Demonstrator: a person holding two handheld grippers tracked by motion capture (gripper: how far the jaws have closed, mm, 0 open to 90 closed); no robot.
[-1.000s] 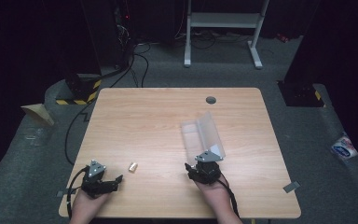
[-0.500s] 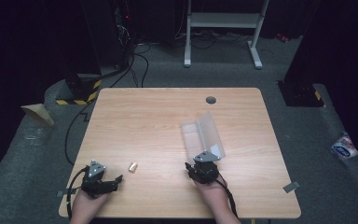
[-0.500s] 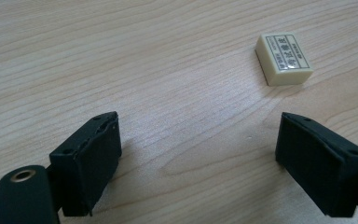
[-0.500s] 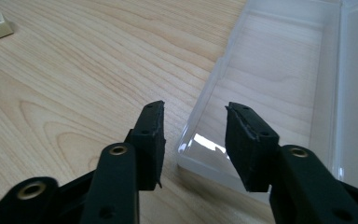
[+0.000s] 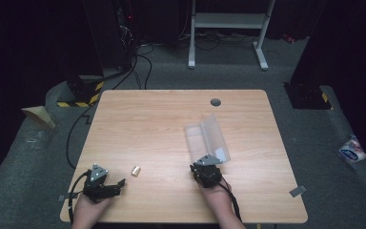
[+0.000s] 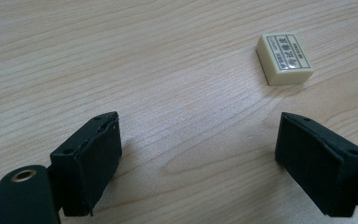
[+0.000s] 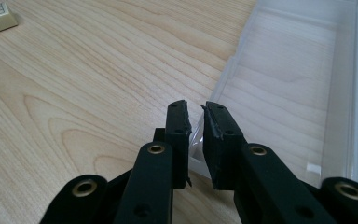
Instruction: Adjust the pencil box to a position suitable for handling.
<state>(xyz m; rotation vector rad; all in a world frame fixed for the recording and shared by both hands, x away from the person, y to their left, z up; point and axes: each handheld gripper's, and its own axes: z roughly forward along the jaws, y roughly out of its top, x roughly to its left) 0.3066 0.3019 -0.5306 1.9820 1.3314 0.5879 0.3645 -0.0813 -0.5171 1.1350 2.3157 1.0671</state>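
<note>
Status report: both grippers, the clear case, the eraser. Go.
Right gripper just closed on clear case near edge. Left gripper open, empty. Eraser lies ahead of it, untouched. Nothing between.

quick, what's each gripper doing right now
left gripper: open, holding nothing, eraser lies ahead of it.
right gripper: jaws have just been closing, now shut on the near edge of the clear plastic case.

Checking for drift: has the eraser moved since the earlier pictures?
No. The eraser lies at the same place relative to the table's near edge and the grommet hole.
</note>
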